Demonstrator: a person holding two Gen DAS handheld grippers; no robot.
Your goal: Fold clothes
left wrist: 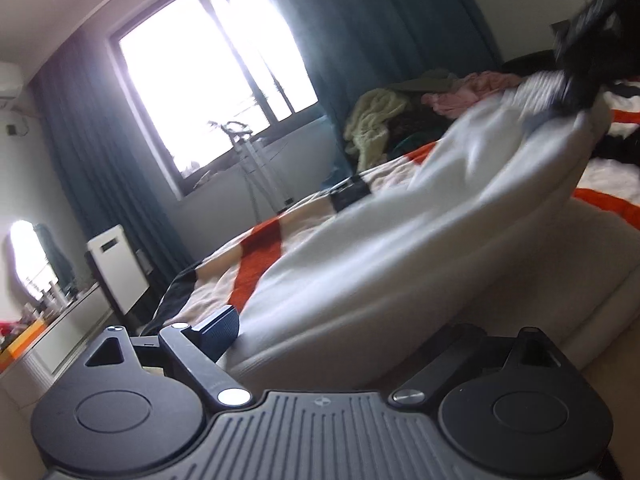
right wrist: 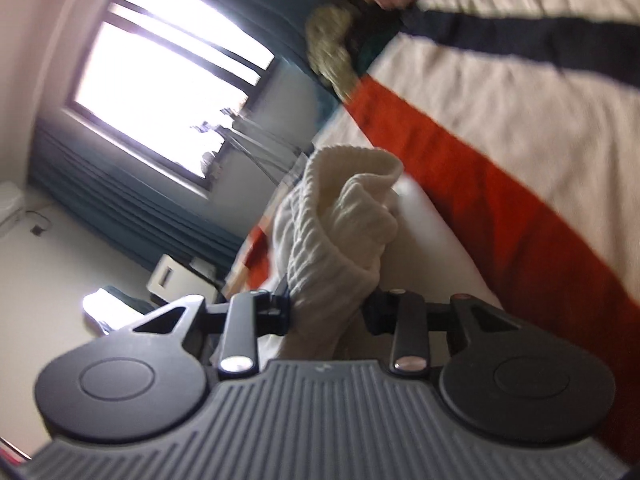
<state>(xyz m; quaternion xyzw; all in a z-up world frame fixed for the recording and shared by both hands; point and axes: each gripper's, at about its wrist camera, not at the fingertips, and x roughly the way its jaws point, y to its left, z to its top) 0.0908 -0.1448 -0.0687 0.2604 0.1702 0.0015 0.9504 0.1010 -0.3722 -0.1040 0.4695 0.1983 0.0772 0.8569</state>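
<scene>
A white knit garment [left wrist: 400, 232] is stretched above a bed with an orange, black and cream striped blanket [left wrist: 260, 256]. In the left wrist view it runs from my left gripper [left wrist: 336, 344] up to the right gripper [left wrist: 576, 96] at the top right. Cloth covers my left gripper's right finger; only the left fingertip [left wrist: 218, 330] shows. In the right wrist view my right gripper [right wrist: 326, 308] is shut on the garment's ribbed edge [right wrist: 340, 216], which bunches between the fingers.
A heap of other clothes [left wrist: 404, 120], yellow-green, pink and dark, lies at the bed's far end by blue curtains [left wrist: 360, 40]. A bright window [left wrist: 208, 80], a tripod [left wrist: 248, 152], a white appliance [left wrist: 116, 268] and a cluttered dresser [left wrist: 48, 320] stand left of the bed.
</scene>
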